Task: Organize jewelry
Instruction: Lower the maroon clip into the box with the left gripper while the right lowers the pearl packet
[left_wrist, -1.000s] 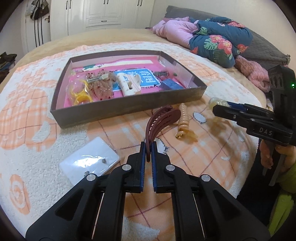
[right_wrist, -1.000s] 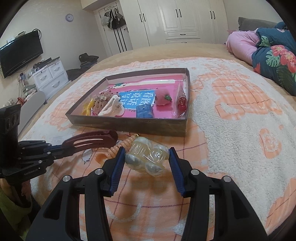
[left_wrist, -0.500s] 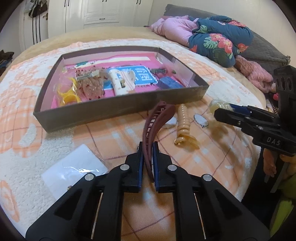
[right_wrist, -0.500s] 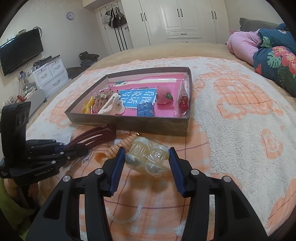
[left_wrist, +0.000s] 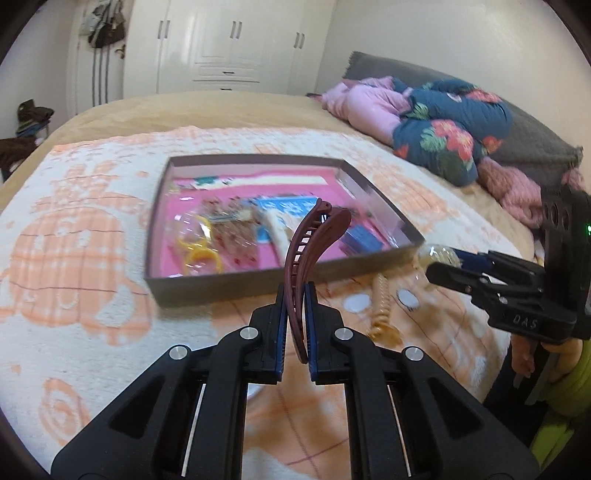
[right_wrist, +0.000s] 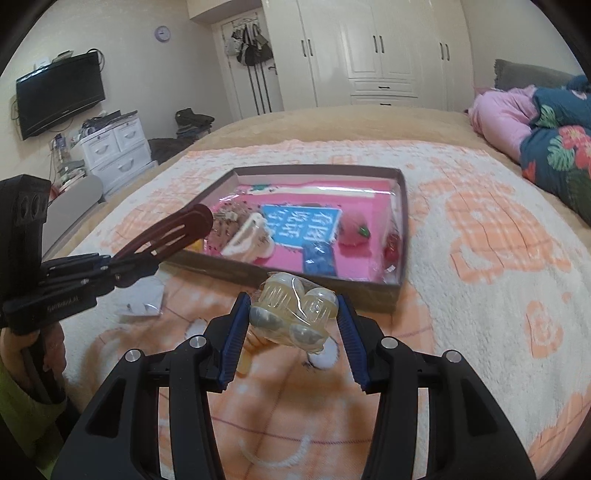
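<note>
Blanket (left_wrist: 92, 240) is covering the bed. Shallow box (left_wrist: 258, 282) is sitting on it, holding assorted accessories. Left gripper (left_wrist: 295, 306) is clamping a maroon hair clip (left_wrist: 314, 240), raised over the box's near wall. Right gripper (right_wrist: 291, 314) is squeezing a bagged pair of clear claw clips (right_wrist: 293, 314), lifted just beside the box's near corner.
</note>
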